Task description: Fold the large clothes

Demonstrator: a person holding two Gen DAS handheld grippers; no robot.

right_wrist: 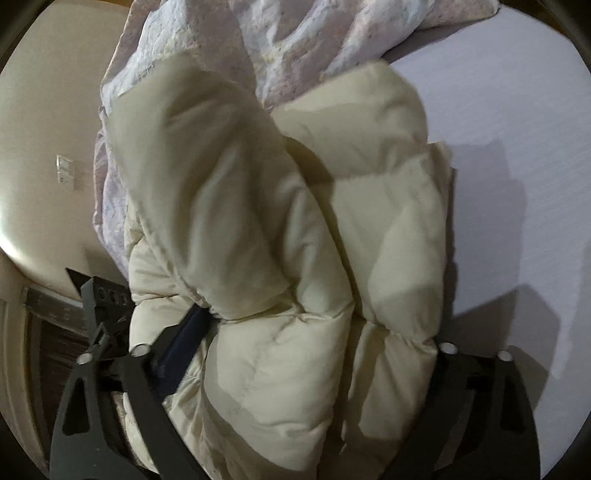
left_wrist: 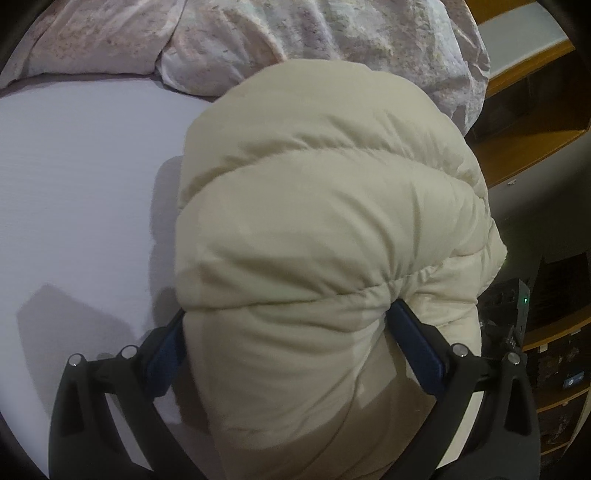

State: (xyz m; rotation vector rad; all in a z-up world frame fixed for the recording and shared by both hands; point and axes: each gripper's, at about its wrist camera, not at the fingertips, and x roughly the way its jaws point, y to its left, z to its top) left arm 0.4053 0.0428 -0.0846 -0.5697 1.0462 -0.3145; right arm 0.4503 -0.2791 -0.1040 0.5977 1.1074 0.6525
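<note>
Puffer jacket (left_wrist: 314,240) bundled on bed sheet (left_wrist: 81,177)

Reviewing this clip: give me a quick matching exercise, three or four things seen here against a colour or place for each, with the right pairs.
Things:
1. puffy jacket
2. bed sheet
3. crumpled duvet
4. wooden shelves

Descriptions:
A. plain pale lilac, flat
B. cream, bulging between the fingers of the left gripper and the right gripper
C. beyond the bed's right edge, left wrist view
D. pale, faintly patterned, heaped behind the jacket

Pairs: 1-B, 2-A, 3-D, 4-C
</note>
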